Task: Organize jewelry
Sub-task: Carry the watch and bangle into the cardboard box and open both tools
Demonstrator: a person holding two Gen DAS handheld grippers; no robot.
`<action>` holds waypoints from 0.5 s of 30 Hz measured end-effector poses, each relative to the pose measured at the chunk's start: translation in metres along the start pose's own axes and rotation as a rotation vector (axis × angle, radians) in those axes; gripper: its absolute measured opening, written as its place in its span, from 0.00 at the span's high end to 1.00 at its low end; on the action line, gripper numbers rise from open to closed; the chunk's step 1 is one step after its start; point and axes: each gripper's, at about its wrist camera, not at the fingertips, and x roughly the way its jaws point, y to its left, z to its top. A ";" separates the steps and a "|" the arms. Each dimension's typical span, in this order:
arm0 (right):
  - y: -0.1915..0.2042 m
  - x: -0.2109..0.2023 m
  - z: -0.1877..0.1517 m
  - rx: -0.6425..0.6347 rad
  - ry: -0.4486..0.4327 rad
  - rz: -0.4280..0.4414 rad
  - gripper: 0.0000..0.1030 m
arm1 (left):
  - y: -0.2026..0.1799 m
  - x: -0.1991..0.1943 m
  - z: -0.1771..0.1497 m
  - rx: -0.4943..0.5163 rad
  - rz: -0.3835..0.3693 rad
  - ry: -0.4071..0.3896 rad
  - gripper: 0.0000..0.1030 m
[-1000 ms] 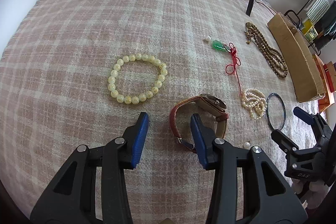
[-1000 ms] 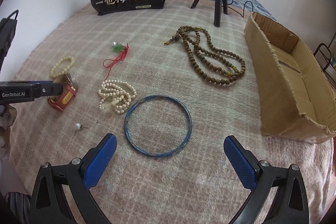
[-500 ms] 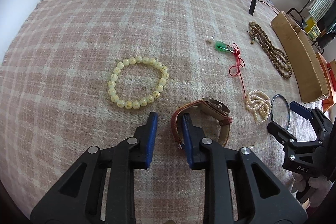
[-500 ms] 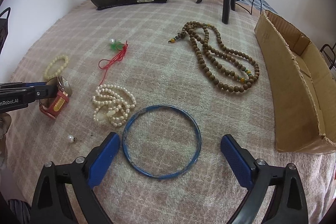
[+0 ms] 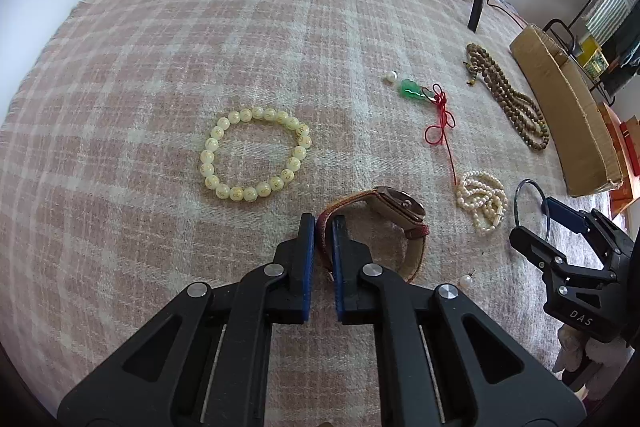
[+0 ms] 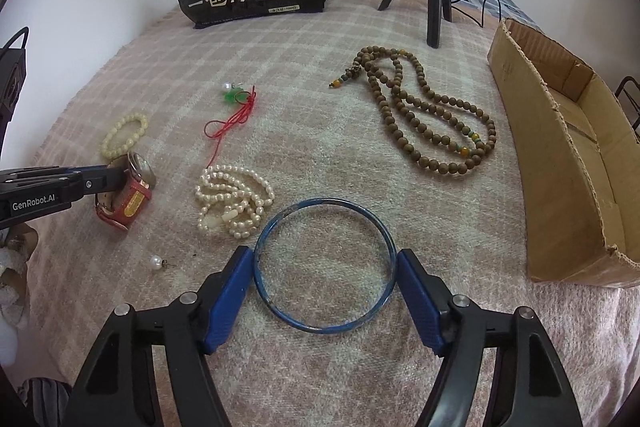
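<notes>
1. While the left claw (image 5: 323, 221) sits low over the plaid blanket (image 5: 160, 67) on the bed, its jaws have just been closing and now pinch the left end of the red strap of the watch (image 5: 400, 207).
2. Standing on the edge of its strap, the watch forms a loop whose long axis runs left to right. Its dial sits at the far right of the loop, tilted up.
3. Just beyond the watch and to its left, the yellow bead bracelet (image 5: 248, 193) lies flat as an open circle, apart from the claw.
4. Near the watch on its right lies a single pearl earring (image 6: 155, 261), its post pointing right.
5. Farther off, the green pendant (image 5: 410, 90) rests with its red cord (image 5: 440, 129) trailing toward the near side, down to the heaped pearl strand (image 6: 232, 195).
6. Right of the pearls, the blue bangle (image 6: 320, 202) lies flat on the blanket.
7. The right claw (image 6: 324, 257) spans the bangle from left to right. Its jaws have just been closing, and both blue pads now meet the ring's outer rim, clasping it.
8. Beyond the bangle, the wooden bead necklace (image 6: 440, 166) is doubled over, its length running from far left to near right.
9. At the right edge, the cardboard box (image 6: 560, 167) lies open-topped, its long side running near to far.
</notes>
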 end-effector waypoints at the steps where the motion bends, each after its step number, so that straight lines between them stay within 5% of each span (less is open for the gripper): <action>1: 0.000 -0.002 -0.001 0.001 -0.003 0.002 0.28 | 0.000 -0.001 0.000 -0.002 -0.001 -0.003 0.94; 15: -0.005 -0.035 -0.008 0.014 -0.064 -0.001 0.28 | 0.004 -0.025 -0.002 -0.026 -0.021 -0.043 0.94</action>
